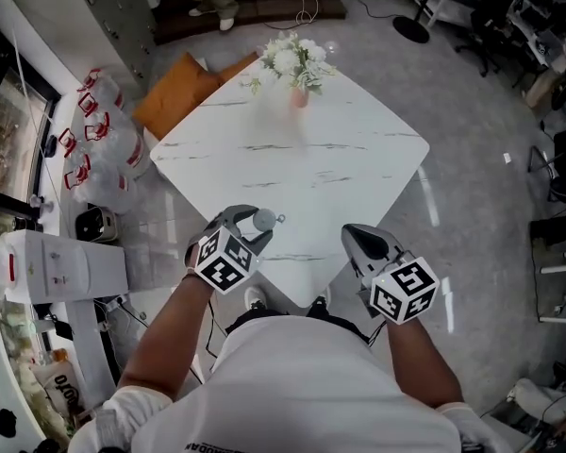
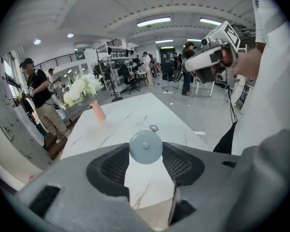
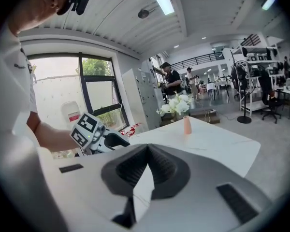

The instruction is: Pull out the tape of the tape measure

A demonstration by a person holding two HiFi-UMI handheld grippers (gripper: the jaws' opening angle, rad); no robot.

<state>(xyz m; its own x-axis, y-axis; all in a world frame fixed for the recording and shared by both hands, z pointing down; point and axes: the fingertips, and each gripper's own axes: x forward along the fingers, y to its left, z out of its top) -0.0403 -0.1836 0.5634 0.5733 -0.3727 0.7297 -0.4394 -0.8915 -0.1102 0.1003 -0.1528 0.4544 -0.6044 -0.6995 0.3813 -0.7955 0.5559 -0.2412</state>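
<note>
The left gripper (image 1: 253, 225) holds the round grey tape measure (image 2: 145, 147) tight between its fingers, up in the air over the near corner of the white counter (image 1: 321, 149). A small ring (image 2: 153, 128) sticks out of the tape measure. The right gripper (image 3: 146, 151) is beside that same corner, its fingers closed together on nothing. A pink vase of flowers (image 1: 297, 69) stands at the counter's far side.

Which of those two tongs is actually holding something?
The left tongs, clamped on the round grey-blue tape measure; the right tongs are shut with nothing between them.
</note>
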